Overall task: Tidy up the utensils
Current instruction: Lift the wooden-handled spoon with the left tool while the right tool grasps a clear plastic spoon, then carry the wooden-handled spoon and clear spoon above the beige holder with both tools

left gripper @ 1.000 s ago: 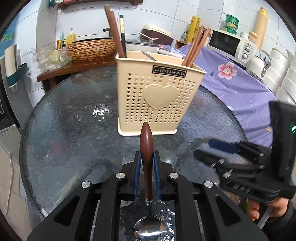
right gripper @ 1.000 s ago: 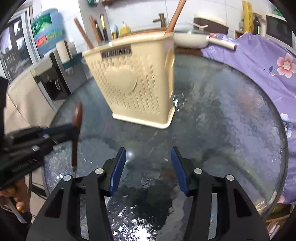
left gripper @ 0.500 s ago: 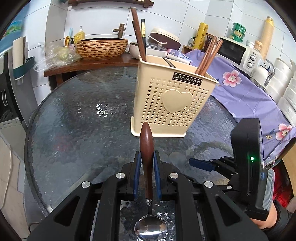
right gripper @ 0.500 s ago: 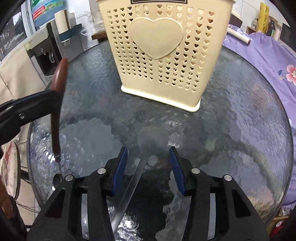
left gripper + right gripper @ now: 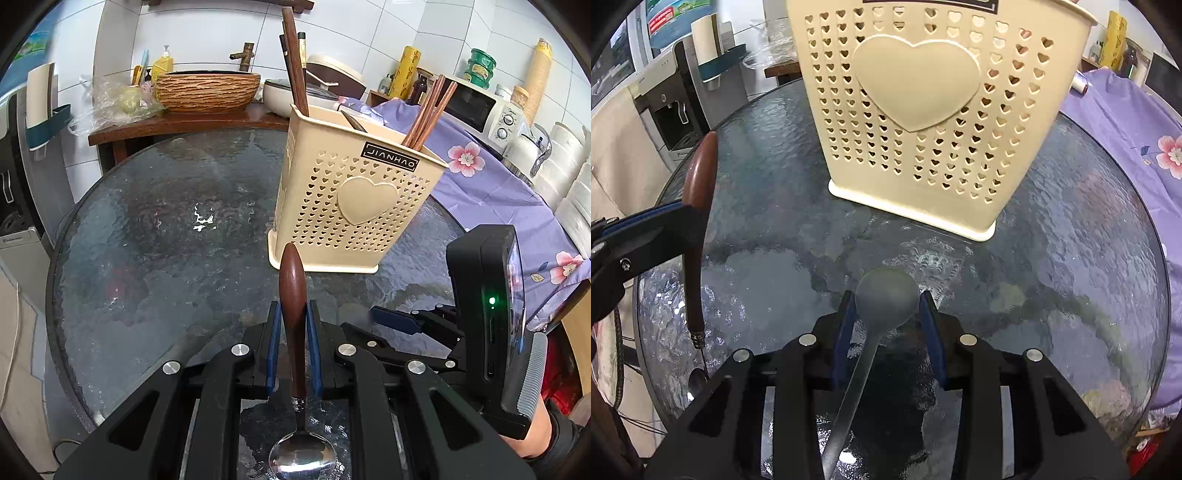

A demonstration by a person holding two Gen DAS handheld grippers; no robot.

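A cream heart-pattern utensil holder [image 5: 354, 206] [image 5: 923, 110] stands upright on the round glass table [image 5: 147, 240], with chopsticks [image 5: 428, 110] and dark handles [image 5: 295, 66] in it. My left gripper [image 5: 293, 310] [image 5: 677, 214] is shut on a wood-handled spoon [image 5: 291, 295] [image 5: 698, 206], handle toward the holder, bowl toward the camera. My right gripper [image 5: 888, 299] [image 5: 360, 317] is low over the glass in front of the holder. Its jaws are closing on the bowl of a grey metal spoon [image 5: 886, 295] lying on the table, and both pads touch the bowl's sides.
A wooden counter with a woven bowl [image 5: 207, 90] sits behind the table. A purple flowered cloth [image 5: 491, 184] and a microwave [image 5: 476, 107] are at the right. A water dispenser [image 5: 665, 99] stands beyond the table's left edge. A hand [image 5: 535, 450] holds the right gripper.
My right gripper came in toward the holder, dropped to the glass and narrowed its jaws around the metal spoon's bowl. My left gripper shifted slightly, still holding the wood-handled spoon.
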